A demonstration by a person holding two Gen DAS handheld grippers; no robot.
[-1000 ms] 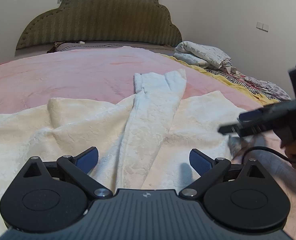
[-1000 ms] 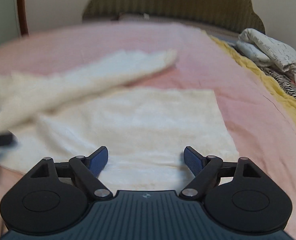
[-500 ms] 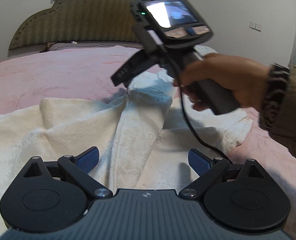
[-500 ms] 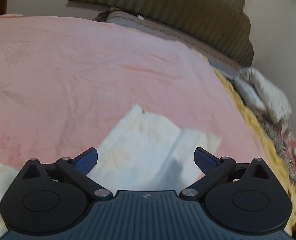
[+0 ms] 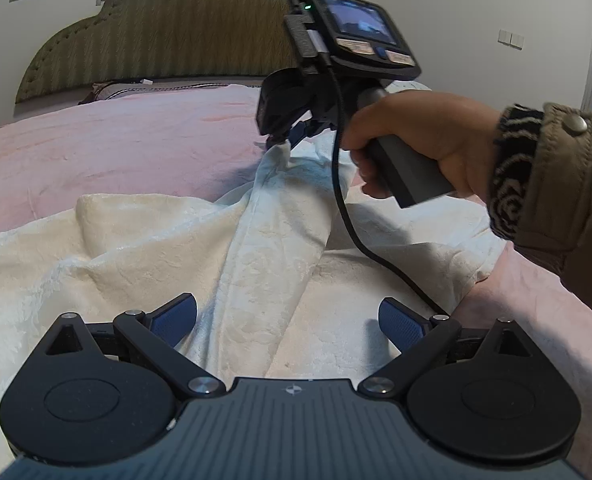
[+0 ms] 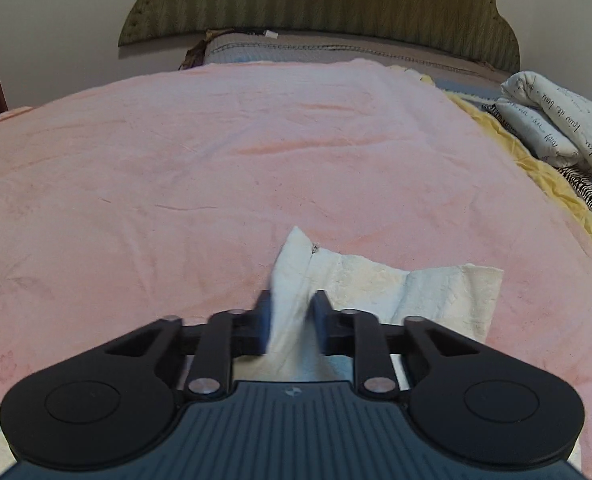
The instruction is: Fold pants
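Cream-white pants (image 5: 264,264) lie spread on a pink bed, one leg running away from me toward the headboard. My left gripper (image 5: 288,320) is open and empty, low over the near part of the pants. My right gripper (image 6: 293,316) is shut on the far end of the pants leg (image 6: 376,284), pinching a fold of cloth between its blue pads. In the left wrist view the right gripper (image 5: 284,140) shows from behind, held by a hand, its tips on the leg's cuff.
A pink blanket (image 6: 216,160) covers the bed. A green padded headboard (image 6: 316,0) stands at the back. Rolled printed bedding (image 6: 556,120) and a yellow and zebra-striped cover (image 6: 576,192) lie along the right edge. The right gripper's cable (image 5: 360,240) hangs over the pants.
My right gripper moved from the right side to the far cuff of the pants leg and closed on it. My left gripper stayed open and still.
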